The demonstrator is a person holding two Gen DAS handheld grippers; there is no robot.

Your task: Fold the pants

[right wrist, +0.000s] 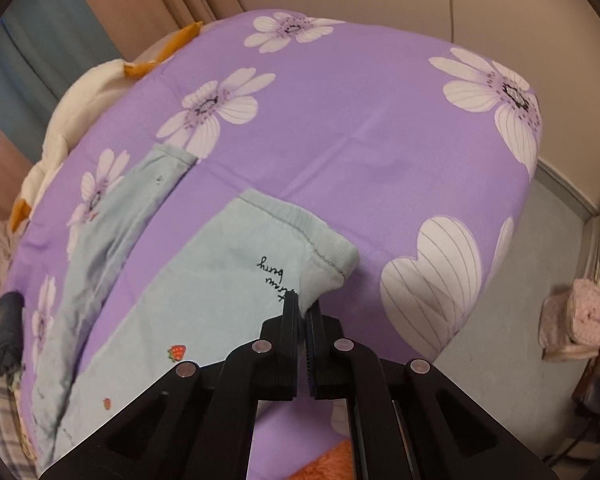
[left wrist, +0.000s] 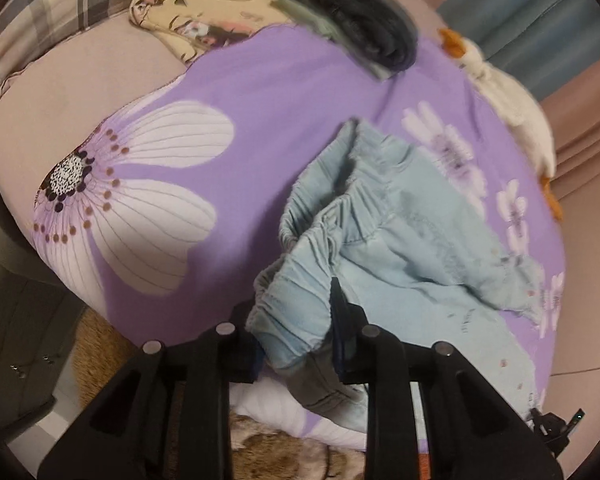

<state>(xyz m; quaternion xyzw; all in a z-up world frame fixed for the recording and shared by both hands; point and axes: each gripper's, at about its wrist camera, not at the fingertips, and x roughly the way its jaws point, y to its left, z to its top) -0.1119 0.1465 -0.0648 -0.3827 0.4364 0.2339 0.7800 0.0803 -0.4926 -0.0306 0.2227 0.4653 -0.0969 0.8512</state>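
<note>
Light blue pants (left wrist: 384, 240) lie on a purple flowered bedspread (left wrist: 260, 92). In the left wrist view my left gripper (left wrist: 296, 320) is shut on the gathered elastic waistband (left wrist: 296, 304), which bunches up between its fingers. In the right wrist view the pants (right wrist: 204, 280) spread flat, with black writing and small strawberry prints. My right gripper (right wrist: 303, 308) is shut on the hem corner of the near leg (right wrist: 324, 276), lifting it slightly. The other leg (right wrist: 132, 204) lies flat to the left.
A dark folded garment (left wrist: 364, 28) and a printed cushion (left wrist: 188, 16) lie at the bed's far side, with a plaid pillow (left wrist: 60, 12) and a white goose plush toy (left wrist: 512, 96). The floor (right wrist: 520, 300) and a pink bundle (right wrist: 580, 320) lie to the right of the bed.
</note>
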